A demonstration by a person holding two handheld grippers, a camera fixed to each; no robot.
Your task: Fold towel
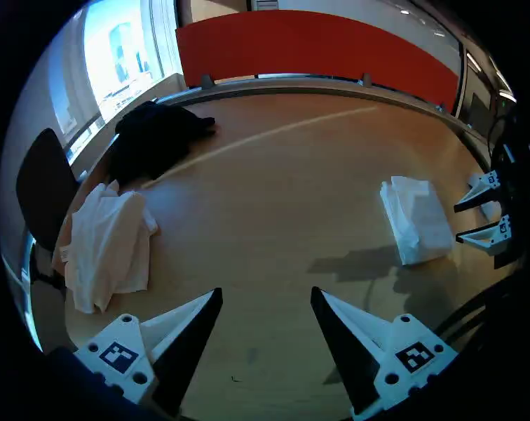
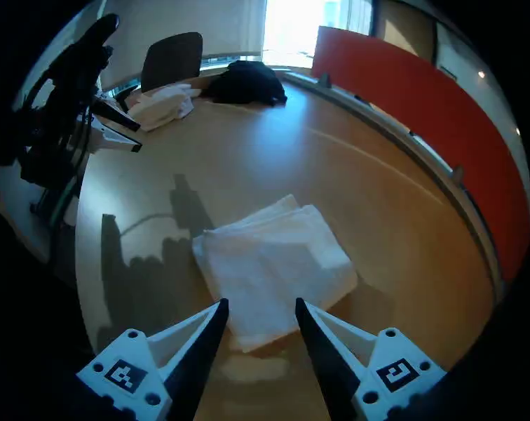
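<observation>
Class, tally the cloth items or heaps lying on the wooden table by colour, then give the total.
White: 2 (the folded towel and the crumpled white heap)
Black: 1 (the black bundle)
Total: 3

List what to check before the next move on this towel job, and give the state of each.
1. Left gripper open, holding nothing: ok.
2. Right gripper open, holding nothing: ok.
3. Folded towel lies flat on the table, just ahead of the right gripper: ok.
4. Crumpled white pile laid out for folding: not ok, it is bunched at the table edge near the chair.
5. Pile separate from the black garment: cannot tell, they sit very close.
6. Bare table between left gripper and pile: ok.
</observation>
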